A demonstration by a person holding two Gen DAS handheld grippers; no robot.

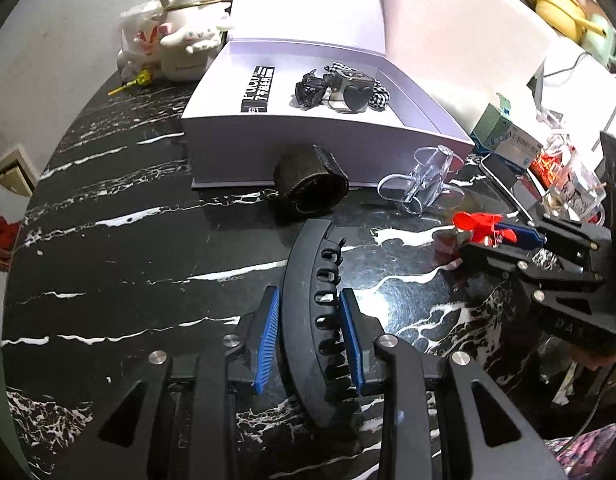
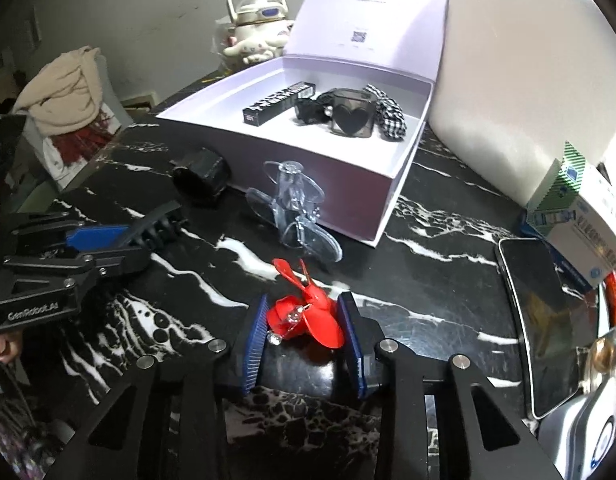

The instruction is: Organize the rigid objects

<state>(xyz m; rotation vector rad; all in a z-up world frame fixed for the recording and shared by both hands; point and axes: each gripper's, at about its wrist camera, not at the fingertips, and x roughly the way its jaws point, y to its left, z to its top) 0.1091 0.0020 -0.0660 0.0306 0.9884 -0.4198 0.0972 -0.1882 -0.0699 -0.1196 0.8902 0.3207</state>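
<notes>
The left gripper [image 1: 311, 336] is clamped on a long black hair claw [image 1: 312, 304]; both blue pads [image 1: 268, 334] press its sides, and the claw lies lengthwise between them over the black marble table [image 1: 108, 280]. In the right wrist view the same gripper [image 2: 120, 240] shows at the left edge with the claw's toothed end [image 2: 160, 224] projecting from its fingers.

The right gripper [image 2: 304, 328] has its pads against a red bow clip [image 2: 304, 316], one on each side. The clip sits low over the table, in front of the box. The left wrist view confirms the red clip [image 1: 482, 226] between the right gripper's fingers [image 1: 504, 240].

A white box [image 2: 388, 196] stands open at the far side of the table, lid raised. Inside lie a black lipstick carton [image 2: 280, 104], a small black claw [image 2: 308, 112], a smoky clip with a black heart [image 2: 352, 118] and a checked scrunchie [image 2: 388, 116], grouped toward the back right of the tray.

Outside, against the box's front wall, rest a dark roll [image 2: 202, 178] and a clear bow clip [image 2: 296, 212], the two near one another but apart. A phone [image 2: 544, 328] lies face up at the right edge, beside medicine cartons [image 2: 576, 236]. A white plush-covered bottle [image 2: 258, 36] stands behind the box.
</notes>
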